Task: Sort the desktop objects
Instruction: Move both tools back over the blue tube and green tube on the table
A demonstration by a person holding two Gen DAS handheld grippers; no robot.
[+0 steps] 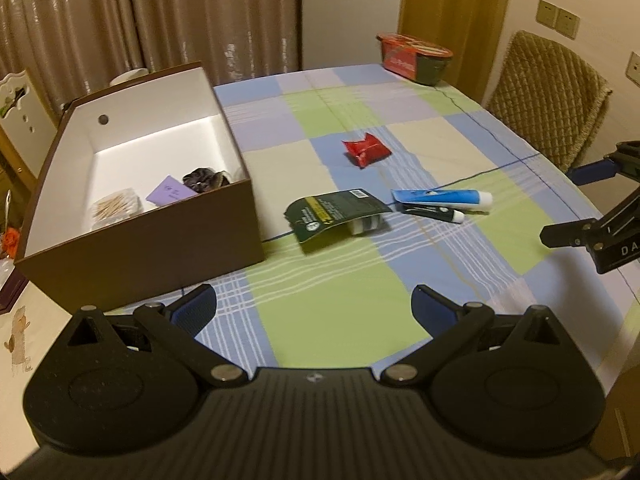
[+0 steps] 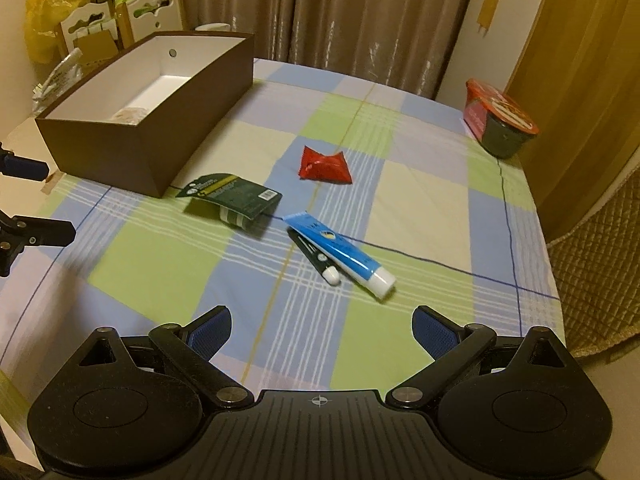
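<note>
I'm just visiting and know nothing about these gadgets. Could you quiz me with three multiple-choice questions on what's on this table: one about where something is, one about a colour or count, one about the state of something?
1. Where is the red packet?
A. Inside the brown box
B. On the checked tablecloth, beyond the tubes
C. On the chair

2. How many tubes lie side by side on the cloth?
A. One
B. Two
C. Four

3. How do the left gripper's fingers stand?
A. Clamped on a tube
B. Shut on nothing
C. Spread apart, holding nothing

Answers:
1 B: it lies on the tablecloth, outside the brown box.
2 B: a blue tube and a smaller dark tube lie together.
3 C: only cloth shows between the blue pads.
</note>
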